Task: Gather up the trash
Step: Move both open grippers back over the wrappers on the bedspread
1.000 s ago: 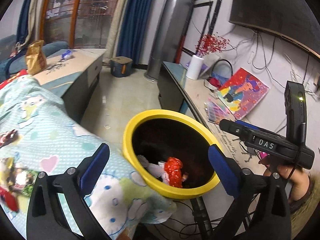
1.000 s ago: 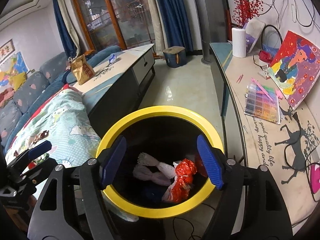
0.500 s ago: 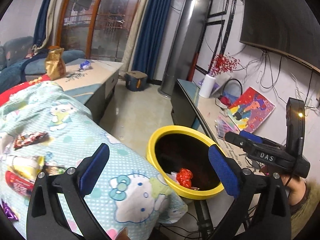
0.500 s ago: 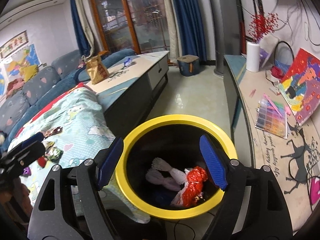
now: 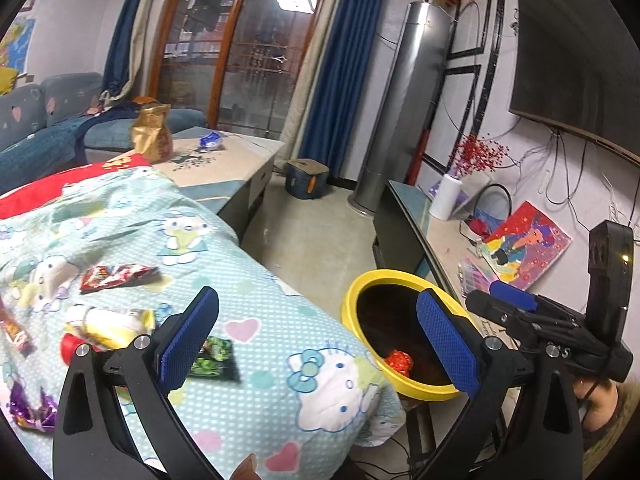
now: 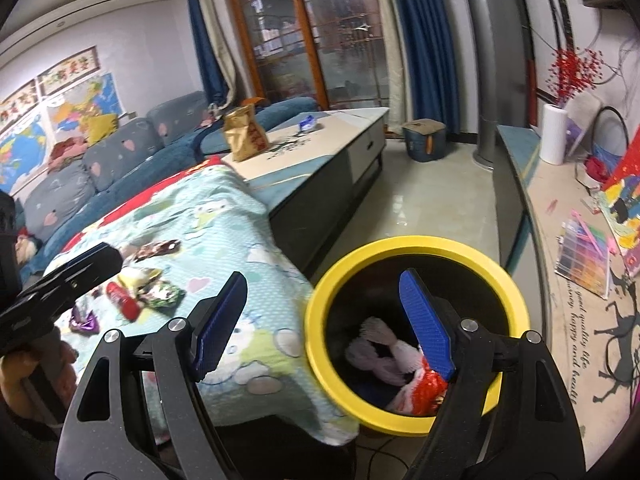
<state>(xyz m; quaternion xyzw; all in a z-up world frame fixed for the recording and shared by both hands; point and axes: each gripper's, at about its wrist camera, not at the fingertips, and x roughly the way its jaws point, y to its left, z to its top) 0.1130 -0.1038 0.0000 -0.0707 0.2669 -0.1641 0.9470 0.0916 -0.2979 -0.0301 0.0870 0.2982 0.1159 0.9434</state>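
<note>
The left gripper (image 5: 316, 336) has its jaws wide apart with nothing between the blue pads. It hangs over a table draped in a pale blue cartoon-cat cloth (image 5: 256, 320), where the trash lies scattered. A green wrapper (image 5: 214, 358) sits just under and beside the left jaw's pad. Farther left lie a yellow-and-white packet (image 5: 108, 322), a red piece (image 5: 70, 346) touching it, a dark red wrapper (image 5: 116, 276) higher up the cloth, and a purple foil wrapper (image 5: 28, 404) near the picture's edge. All of these are left of or below the jaws' gap, none inside it.

The right gripper (image 6: 324, 320) also has its jaws wide and empty. It points down toward the yellow-rimmed bin (image 6: 400, 248) standing just beside the table's end; the bin's near rim crosses the gap between the jaws, and the right jaw's pad overlaps the bin's dark inside. In the bin lie a red crumpled wrapper (image 6: 426, 390) and a pale pink bundle (image 6: 380, 354), both below the right pad. On the cloth left of this gripper the same green wrapper (image 6: 162, 294), red piece (image 6: 122, 298) and purple foil (image 6: 82, 322) show, well clear of its jaws.

From the left wrist view the right gripper (image 5: 512, 300) appears beyond the bin's far side, held by a hand (image 5: 596, 396).
</note>
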